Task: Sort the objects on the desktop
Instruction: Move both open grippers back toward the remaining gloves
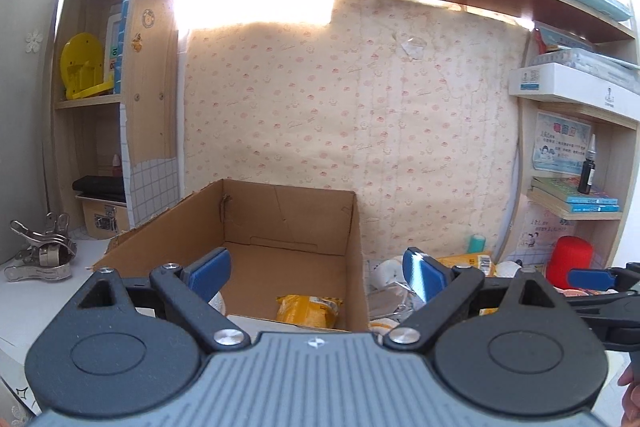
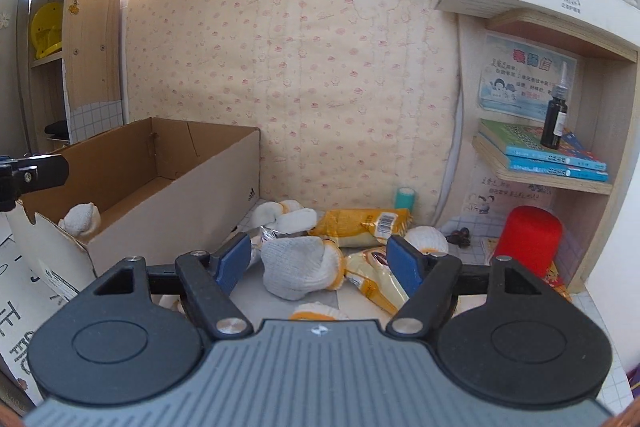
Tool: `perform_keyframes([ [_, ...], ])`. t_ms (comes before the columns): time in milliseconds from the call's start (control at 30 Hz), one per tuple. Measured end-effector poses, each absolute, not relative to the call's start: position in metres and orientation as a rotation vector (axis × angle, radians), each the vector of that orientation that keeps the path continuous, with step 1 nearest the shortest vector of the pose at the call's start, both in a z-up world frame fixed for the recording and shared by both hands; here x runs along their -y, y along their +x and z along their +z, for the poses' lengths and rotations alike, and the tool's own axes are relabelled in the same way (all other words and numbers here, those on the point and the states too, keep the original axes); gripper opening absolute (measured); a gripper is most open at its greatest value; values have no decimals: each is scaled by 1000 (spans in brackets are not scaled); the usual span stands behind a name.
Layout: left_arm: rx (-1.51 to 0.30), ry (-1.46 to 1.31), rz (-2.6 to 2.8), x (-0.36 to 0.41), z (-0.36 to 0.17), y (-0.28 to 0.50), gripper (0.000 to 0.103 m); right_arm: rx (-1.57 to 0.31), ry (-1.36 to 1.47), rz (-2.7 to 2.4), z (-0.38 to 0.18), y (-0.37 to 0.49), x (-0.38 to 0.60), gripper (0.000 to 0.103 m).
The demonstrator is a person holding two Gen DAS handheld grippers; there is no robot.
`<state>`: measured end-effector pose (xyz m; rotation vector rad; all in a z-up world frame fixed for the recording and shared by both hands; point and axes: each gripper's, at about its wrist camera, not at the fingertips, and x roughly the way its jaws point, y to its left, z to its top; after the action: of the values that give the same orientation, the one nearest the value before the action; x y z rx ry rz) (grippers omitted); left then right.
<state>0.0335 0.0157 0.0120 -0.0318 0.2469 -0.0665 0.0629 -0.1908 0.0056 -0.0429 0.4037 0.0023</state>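
My left gripper [image 1: 316, 275] hangs open and empty over the near end of a brown cardboard box [image 1: 354, 227]. Inside the box lie a yellow snack packet [image 1: 308, 311] and a balled white glove [image 2: 80, 219]. My right gripper [image 2: 318, 263] is open just right of the box [image 2: 172, 203], above a pile on the desk. A balled white glove with a yellow cuff [image 2: 300, 267] lies between its blue pads without touching them. Around it lie more white gloves [image 2: 288, 215] and yellow packets [image 2: 360, 223]. One blue right finger [image 1: 588, 277] shows at the left wrist view's right edge.
A red cylinder [image 2: 528, 243] stands at the right under a shelf holding books [image 2: 548, 155] and a dark dropper bottle [image 2: 556, 119]. A teal roll [image 2: 406, 199] stands by the papered back wall. Metal clips [image 1: 40, 255] lie left of the box. Shelves flank both sides.
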Motion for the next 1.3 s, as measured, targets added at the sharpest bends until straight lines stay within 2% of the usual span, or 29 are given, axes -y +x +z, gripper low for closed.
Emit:
perform_keyframes([
  [233, -235, 46, -134, 20, 0, 26, 96, -476, -11, -28, -27, 54, 210, 74],
  [467, -255, 32, -100, 12, -5, 30, 96, -529, -24, 28, -50, 67, 196, 76],
  [667, -267, 23, -101, 8, -9, 31, 96, -545, -27, 45, -61, 76, 183, 83],
  [900, -263, 20, -166, 19, -18, 28, 95, -578, -17, 42, -74, 89, 184, 83],
  [967, -275, 12, -177, 21, -21, 31, 95, -593, 8, 57, -78, 92, 187, 80],
  [1000, -276, 3, -186, 22, -22, 32, 95, -604, 17, 60, -81, 94, 189, 74],
  [1100, -285, 5, -224, 27, -25, 35, 96, -613, 19, 60, -84, 92, 194, 66],
  [1300, -260, 34, -283, 50, -31, 37, 98, -613, 34, 40, -82, 84, 212, 64],
])
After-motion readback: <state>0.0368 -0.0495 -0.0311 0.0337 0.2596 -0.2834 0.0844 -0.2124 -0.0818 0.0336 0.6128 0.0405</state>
